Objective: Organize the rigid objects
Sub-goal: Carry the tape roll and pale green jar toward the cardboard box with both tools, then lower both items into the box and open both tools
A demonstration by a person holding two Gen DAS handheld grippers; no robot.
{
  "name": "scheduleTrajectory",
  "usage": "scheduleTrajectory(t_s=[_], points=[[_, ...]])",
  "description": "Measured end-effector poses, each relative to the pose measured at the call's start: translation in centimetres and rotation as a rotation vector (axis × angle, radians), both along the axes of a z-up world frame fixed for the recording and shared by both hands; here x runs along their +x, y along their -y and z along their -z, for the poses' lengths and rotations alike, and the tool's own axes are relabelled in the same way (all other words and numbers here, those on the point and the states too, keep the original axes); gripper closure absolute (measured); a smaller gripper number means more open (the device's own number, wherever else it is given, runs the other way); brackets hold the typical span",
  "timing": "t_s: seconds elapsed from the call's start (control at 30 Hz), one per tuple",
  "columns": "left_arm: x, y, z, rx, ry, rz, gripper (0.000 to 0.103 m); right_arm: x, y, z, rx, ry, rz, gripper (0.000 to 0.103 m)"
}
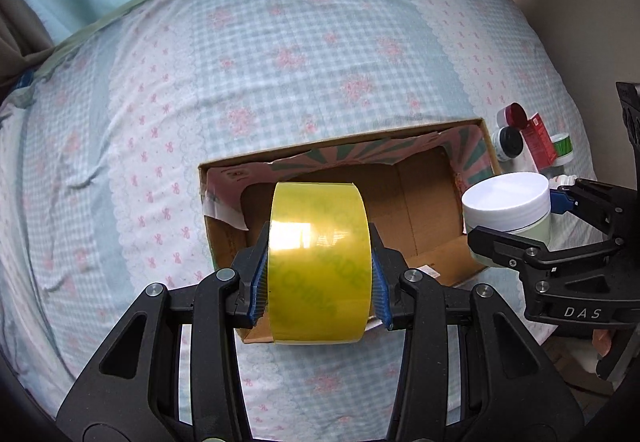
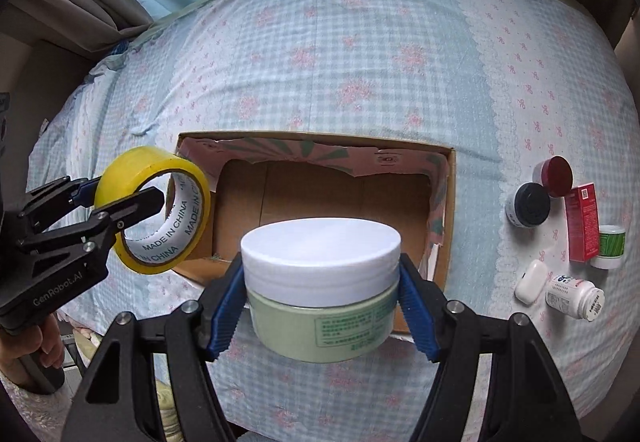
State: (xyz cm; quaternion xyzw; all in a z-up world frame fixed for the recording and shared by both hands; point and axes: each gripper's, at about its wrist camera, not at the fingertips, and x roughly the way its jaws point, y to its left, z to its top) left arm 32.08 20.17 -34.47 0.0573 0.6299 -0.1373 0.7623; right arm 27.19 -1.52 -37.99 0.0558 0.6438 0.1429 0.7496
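Yellow packing tape roll [image 1: 318, 262] pinched in the left gripper [image 1: 319, 282] and a white-lidded green jar [image 2: 322, 288] clamped in the right gripper [image 2: 322, 306] hang above the empty cardboard box [image 2: 450, 210], where crowding risks a collision or a rim-struck drop.

The right gripper [image 2: 322, 292] clamped a pale green jar with a white lid [image 2: 320, 274] above the near edge of an open cardboard box [image 2: 450, 202]. At left, the left gripper [image 2: 120, 198] held a yellow tape roll [image 2: 158, 210]. 6 small containers lay on the checked sheet [image 2: 360, 62] at right.
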Motion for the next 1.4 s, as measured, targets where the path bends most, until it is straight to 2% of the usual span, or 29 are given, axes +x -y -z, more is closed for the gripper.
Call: scheduleTrajectory(t_s=[0.2,0.4,0.77,0.83,0.87,0.9,0.93,0.97,1.4], points=[[1.5,-0.7,4.6,0.024,-0.051,-0.018,0.065,1.4,-2.8,4.3,-0.049,-0.035,-0.068,0.037],[3.4,-0.5,7.3,0.037,-0.078,-0.013,0.065,2.7,-4.0,7.8,-0.115,-0.057,-0.134,0.037],[4.7,1.7,8.9,0.070,-0.116,0.073,0.065,3.3,-4.1,10.8,-0.176,-0.048,-0.193,0.037],[4.8,1.9,8.7,0.086,-0.102,0.085,0.048,3.2,-4.1,11.0,-0.174,-0.039,-0.200,0.037],[4.8,1.9,8.4,0.104,-0.087,0.089,0.014,3.1,-4.1,11.1,-0.168,-0.037,-0.201,0.037],[4.7,2.0,8.1,0.121,-0.067,0.096,0.001,3.1,-4.1,11.3,-0.160,-0.045,-0.198,0.037],[4.7,1.9,7.7,0.128,-0.042,0.102,0.000,3.0,-4.1,11.5,-0.148,-0.063,-0.198,0.027],[4.7,1.7,7.5,0.136,-0.039,0.108,0.000,2.9,-4.1,11.7,-0.153,-0.077,-0.201,0.002],[2.1,0.4,6.1,0.116,-0.024,0.064,0.000,1.4,-3.2,9.0,-0.176,-0.026,-0.191,0.000]])
